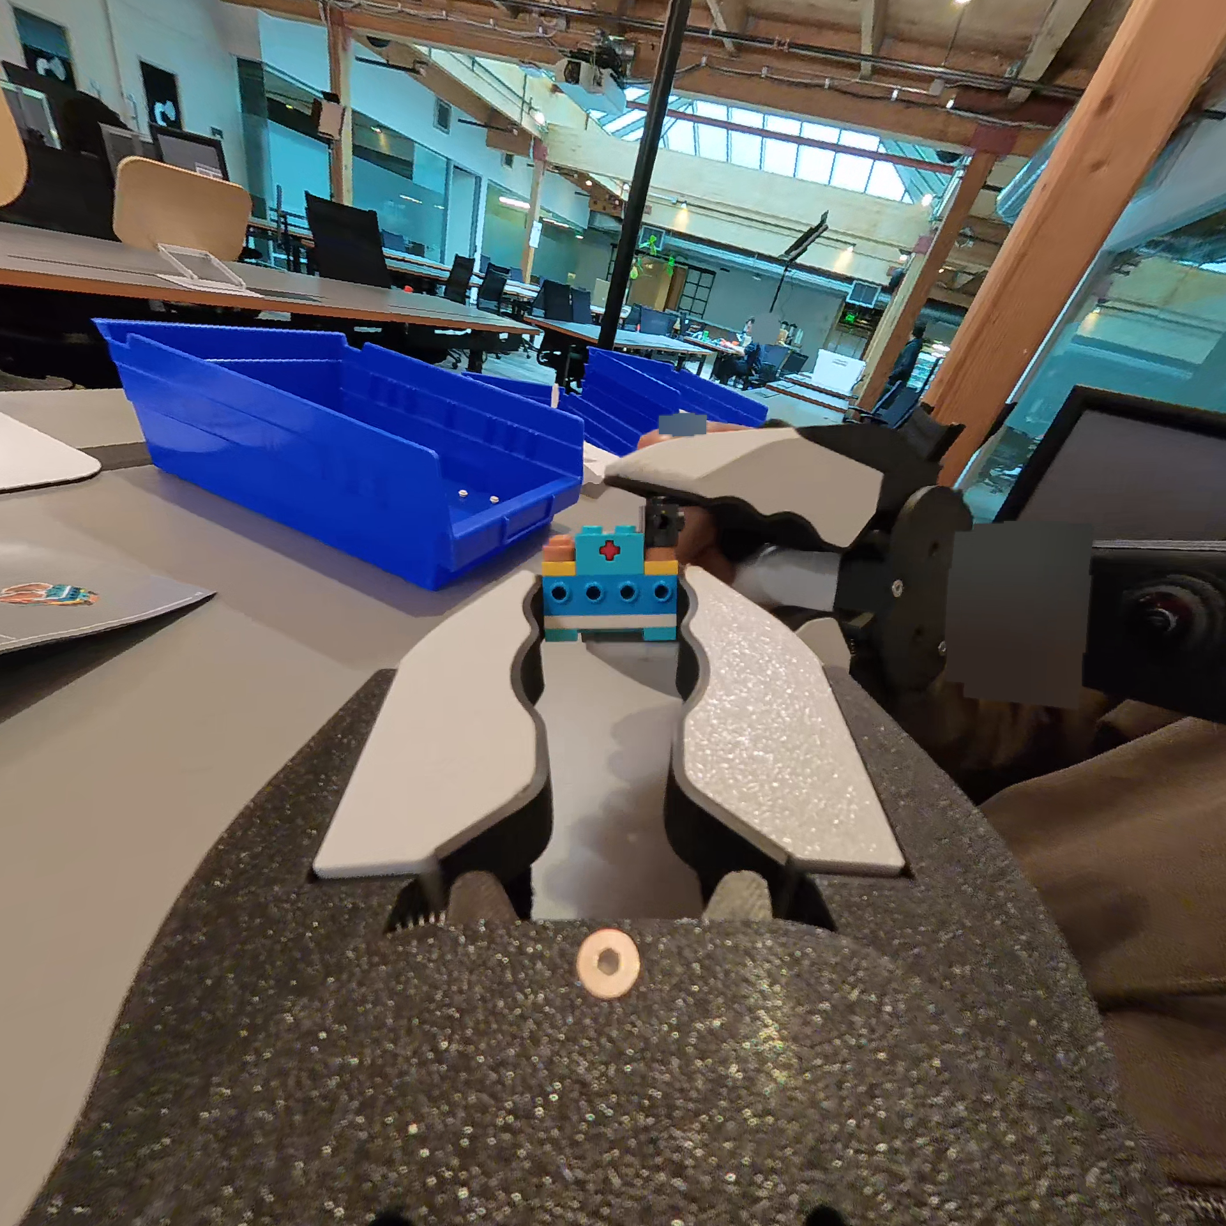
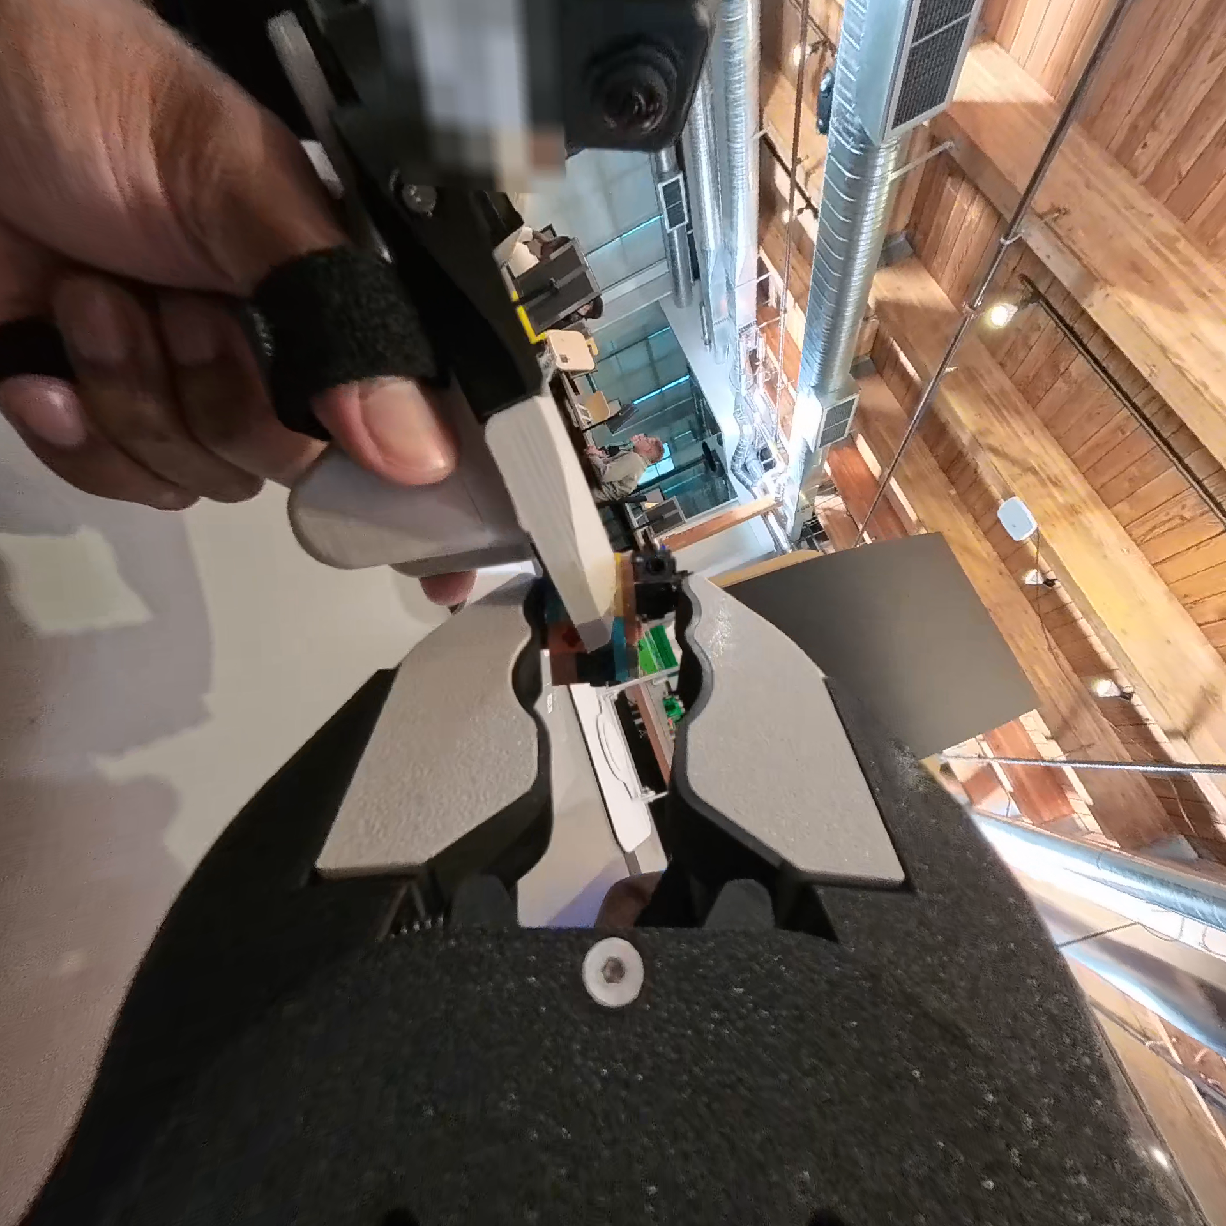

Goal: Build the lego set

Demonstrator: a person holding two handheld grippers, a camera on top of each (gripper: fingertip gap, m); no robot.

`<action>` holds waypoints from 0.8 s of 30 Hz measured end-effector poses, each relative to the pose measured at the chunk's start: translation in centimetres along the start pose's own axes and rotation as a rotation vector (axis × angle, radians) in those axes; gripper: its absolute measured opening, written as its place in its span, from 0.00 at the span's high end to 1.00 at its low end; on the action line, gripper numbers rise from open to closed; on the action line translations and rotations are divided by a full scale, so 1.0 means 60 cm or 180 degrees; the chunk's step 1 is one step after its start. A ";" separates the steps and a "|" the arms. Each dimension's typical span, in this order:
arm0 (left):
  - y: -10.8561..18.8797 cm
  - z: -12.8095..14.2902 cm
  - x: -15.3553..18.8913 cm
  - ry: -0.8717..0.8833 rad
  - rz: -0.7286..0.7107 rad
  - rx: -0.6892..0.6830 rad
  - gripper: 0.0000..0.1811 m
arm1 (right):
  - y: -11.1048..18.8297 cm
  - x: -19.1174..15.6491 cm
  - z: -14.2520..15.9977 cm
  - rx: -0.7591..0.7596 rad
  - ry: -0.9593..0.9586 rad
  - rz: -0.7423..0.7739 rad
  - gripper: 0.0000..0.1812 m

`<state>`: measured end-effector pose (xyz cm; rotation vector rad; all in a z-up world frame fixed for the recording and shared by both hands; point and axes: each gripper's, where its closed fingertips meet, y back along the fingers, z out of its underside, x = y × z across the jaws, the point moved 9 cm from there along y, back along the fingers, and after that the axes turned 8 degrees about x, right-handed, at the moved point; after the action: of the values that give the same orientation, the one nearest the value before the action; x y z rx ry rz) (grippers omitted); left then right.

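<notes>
The lego model [image 1: 600, 594] has a blue holed brick, a white plate, teal feet and a teal brick with a red cross. My left gripper [image 1: 609, 587] is shut on its two sides, just above the grey table [image 1: 199, 696]. My right gripper [image 2: 610, 617] comes in from the right, rolled on its side. Its upper finger [image 1: 730, 464] bears on a small black piece [image 1: 663, 521] that sits on the model's top right. Its lower finger is mostly hidden behind my left gripper. In the right wrist view the black piece [image 2: 653, 577] touches the right finger, and a left gripper finger [image 2: 570, 531] crosses the model.
A blue bin [image 1: 298, 424] stands behind the model at the left, with two small pale pieces [image 1: 477, 496] inside. More blue bins [image 1: 663, 391] stand farther back. A booklet [image 1: 66, 597] lies at the left. A dark screen [image 1: 1128, 464] stands at the right. A hand [image 2: 166, 265] holds the left gripper. My left and right fingertips are right by each other.
</notes>
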<state>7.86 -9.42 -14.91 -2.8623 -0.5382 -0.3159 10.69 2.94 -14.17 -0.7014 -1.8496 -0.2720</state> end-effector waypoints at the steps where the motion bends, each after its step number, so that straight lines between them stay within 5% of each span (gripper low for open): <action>1: 0.000 0.000 0.000 0.0018 0.0035 0.0010 0.80 | 0.002 0.000 0.000 0.0030 0.0008 -0.0001 0.80; 9: 0.010 -0.008 -0.001 0.0188 0.0458 0.0082 0.78 | 0.013 0.010 -0.001 0.0289 0.0070 0.0129 0.80; 16: 0.040 -0.029 -0.036 0.1134 0.1042 0.0555 0.76 | 0.038 0.031 -0.010 0.0916 -0.0089 0.0220 0.80; 24: 0.018 -0.012 -0.007 0.1581 0.1896 0.0245 0.68 | 0.046 0.036 -0.031 0.1447 -0.0257 0.0046 0.80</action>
<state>7.75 -10.70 -14.49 -2.5635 0.3744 -0.8255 13.21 4.93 -11.87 -0.4133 -1.8908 0.1873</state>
